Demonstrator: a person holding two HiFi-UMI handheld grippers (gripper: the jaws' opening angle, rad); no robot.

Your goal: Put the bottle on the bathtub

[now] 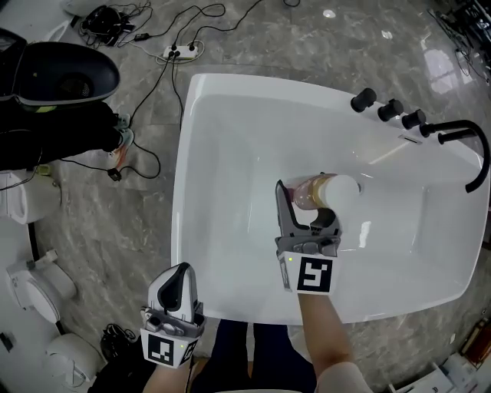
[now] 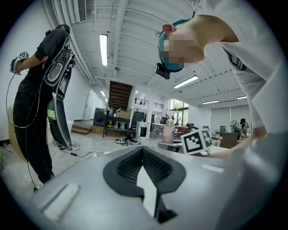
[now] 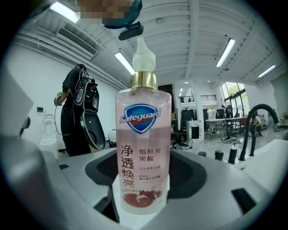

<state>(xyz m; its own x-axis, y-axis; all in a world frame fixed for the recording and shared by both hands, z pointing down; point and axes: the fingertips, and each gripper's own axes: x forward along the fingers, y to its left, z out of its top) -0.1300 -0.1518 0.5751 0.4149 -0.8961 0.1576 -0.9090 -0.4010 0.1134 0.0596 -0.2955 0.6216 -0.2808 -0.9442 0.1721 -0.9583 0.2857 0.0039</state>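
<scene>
Grey marbled floor tiles (image 1: 253,46) are gleaming under glare, with a tangle of black cables (image 1: 107,21) lying near a white power strip (image 1: 182,51). Long ceiling lights (image 2: 104,48) are glowing above white walls (image 2: 85,81), and daylight is coming through tall windows (image 3: 230,96) at the far end.

One bathtub (image 1: 222,192), one bottle (image 1: 326,189), two tongs (image 1: 179,273) (image 1: 305,204), three black knobs (image 1: 390,110), one black faucet (image 1: 459,125)

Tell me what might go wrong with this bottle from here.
1. The right gripper holds the Safeguard pump bottle over the bathtub basin, not its rim; letting go would likely drop it inside.
2. The fingers clamp only its lower part, so the tall bottle might tip.
3. The far rim is crowded by black knobs and a faucet, which it could knock.
</scene>
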